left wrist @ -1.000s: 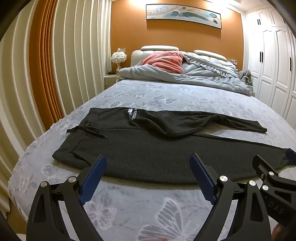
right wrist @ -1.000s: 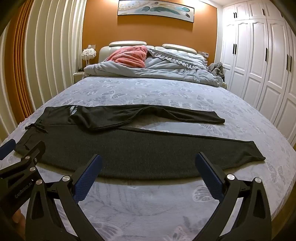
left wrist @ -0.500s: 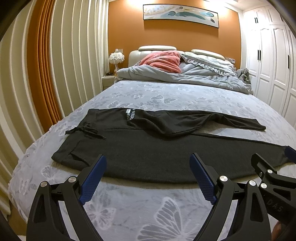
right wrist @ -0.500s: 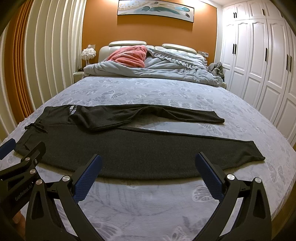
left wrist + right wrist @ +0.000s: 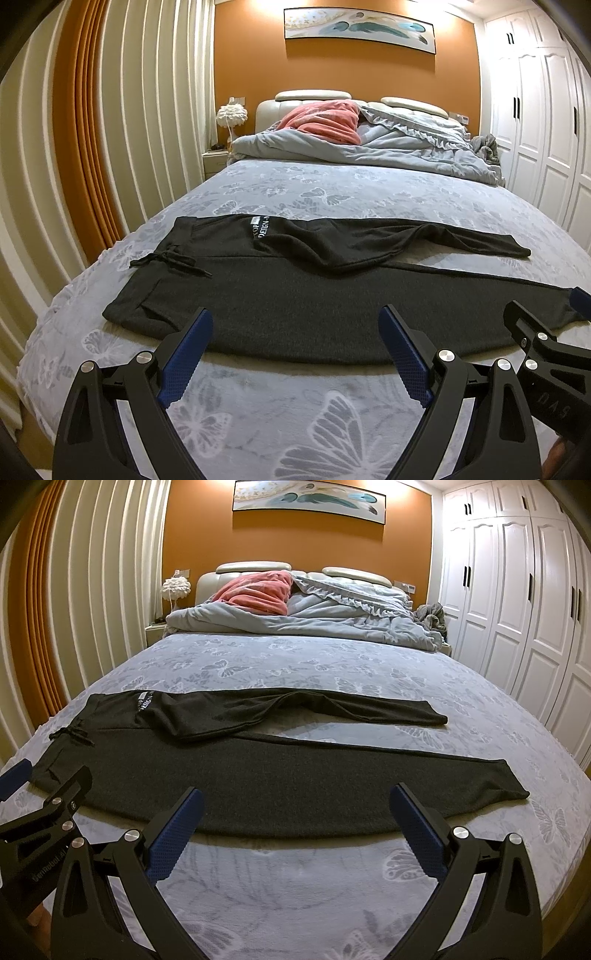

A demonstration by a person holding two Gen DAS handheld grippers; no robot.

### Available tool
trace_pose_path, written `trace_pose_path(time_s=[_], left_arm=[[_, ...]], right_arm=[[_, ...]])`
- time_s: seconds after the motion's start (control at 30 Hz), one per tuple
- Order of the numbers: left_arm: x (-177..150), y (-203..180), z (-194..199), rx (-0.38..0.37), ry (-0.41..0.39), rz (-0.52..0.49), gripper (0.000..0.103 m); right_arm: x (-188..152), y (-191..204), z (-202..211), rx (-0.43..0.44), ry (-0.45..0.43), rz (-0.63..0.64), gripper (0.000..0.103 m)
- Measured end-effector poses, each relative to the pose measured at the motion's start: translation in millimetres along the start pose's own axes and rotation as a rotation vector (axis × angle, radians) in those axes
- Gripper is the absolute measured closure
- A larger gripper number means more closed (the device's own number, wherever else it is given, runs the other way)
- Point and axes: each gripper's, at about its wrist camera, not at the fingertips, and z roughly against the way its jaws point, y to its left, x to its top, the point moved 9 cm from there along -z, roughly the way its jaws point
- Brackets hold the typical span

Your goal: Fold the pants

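Your left gripper (image 5: 295, 350) hangs with its jaws spread wide and nothing between them, just short of the near edge of the dark pants (image 5: 295, 299); your right gripper (image 5: 295, 827) is equally wide apart and empty beside it; the pants lie flat across the bed (image 5: 332, 188), waistband and drawstring (image 5: 168, 260) to the left, one leg stretched along the near side, the other slightly rumpled behind it; a grey duvet (image 5: 314, 622) and pink blanket (image 5: 258, 592) sit heaped at the headboard.
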Motion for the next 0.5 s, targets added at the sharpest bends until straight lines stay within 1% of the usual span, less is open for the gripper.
trace_pose_path(time_s=[0.5], left_arm=[[-0.3, -0.7, -0.1, -0.002, 0.001, -0.001, 0.015]], right_arm=[[-0.1, -0.3, -0.4, 0.001, 0.0, 0.0, 0.005]])
